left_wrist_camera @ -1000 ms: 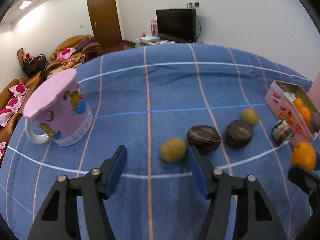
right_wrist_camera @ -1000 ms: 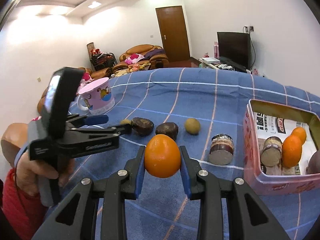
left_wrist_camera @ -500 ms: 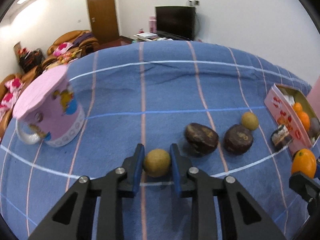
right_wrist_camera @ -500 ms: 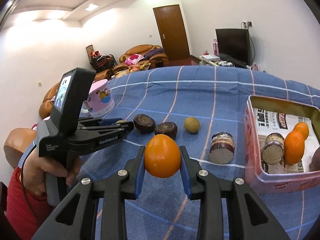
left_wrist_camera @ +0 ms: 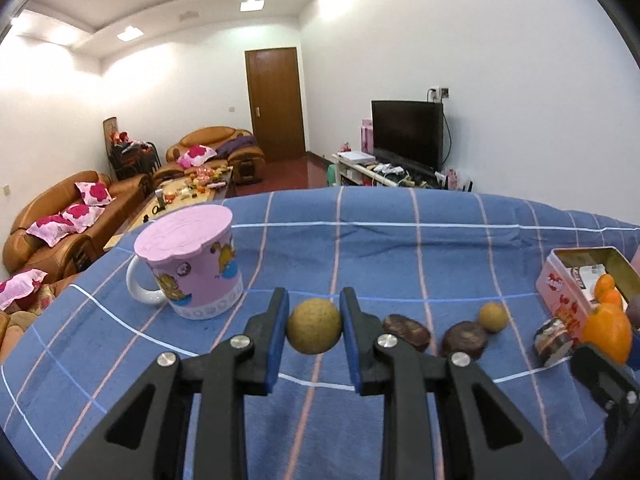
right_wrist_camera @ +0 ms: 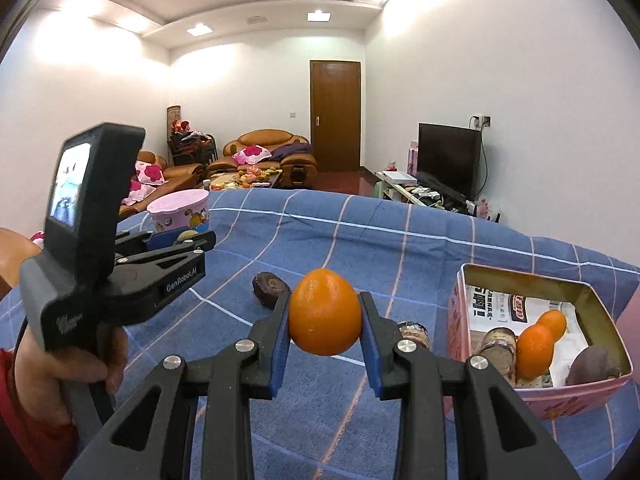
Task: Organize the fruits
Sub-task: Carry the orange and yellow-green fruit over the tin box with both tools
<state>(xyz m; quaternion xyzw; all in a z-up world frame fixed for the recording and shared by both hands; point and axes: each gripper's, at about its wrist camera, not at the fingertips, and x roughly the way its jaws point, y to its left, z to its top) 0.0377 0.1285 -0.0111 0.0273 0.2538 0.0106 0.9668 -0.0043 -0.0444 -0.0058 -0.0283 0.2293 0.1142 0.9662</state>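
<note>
- Left gripper (left_wrist_camera: 314, 326): pads clamped on a round tan fruit (left_wrist_camera: 314, 326), held clear above the blue checked cloth (left_wrist_camera: 360, 252).
- Right gripper (right_wrist_camera: 325, 312): pads clamped on an orange (right_wrist_camera: 325, 312), held off the cloth, just left of the pink tin (right_wrist_camera: 576, 396).
- On the cloth, left wrist view: 2 dark brown fruits (left_wrist_camera: 406, 326) (left_wrist_camera: 464, 340), 1 small tan fruit (left_wrist_camera: 493, 317), 1 jar (left_wrist_camera: 554, 342) on its side beside the tin.
- Tin contents, right wrist view: 2 oranges (right_wrist_camera: 534, 350), 1 jar (right_wrist_camera: 496, 348), 1 dark purple fruit (right_wrist_camera: 592, 364).
- 1 pink lidded mug (left_wrist_camera: 192, 268) upright, far left.
</note>
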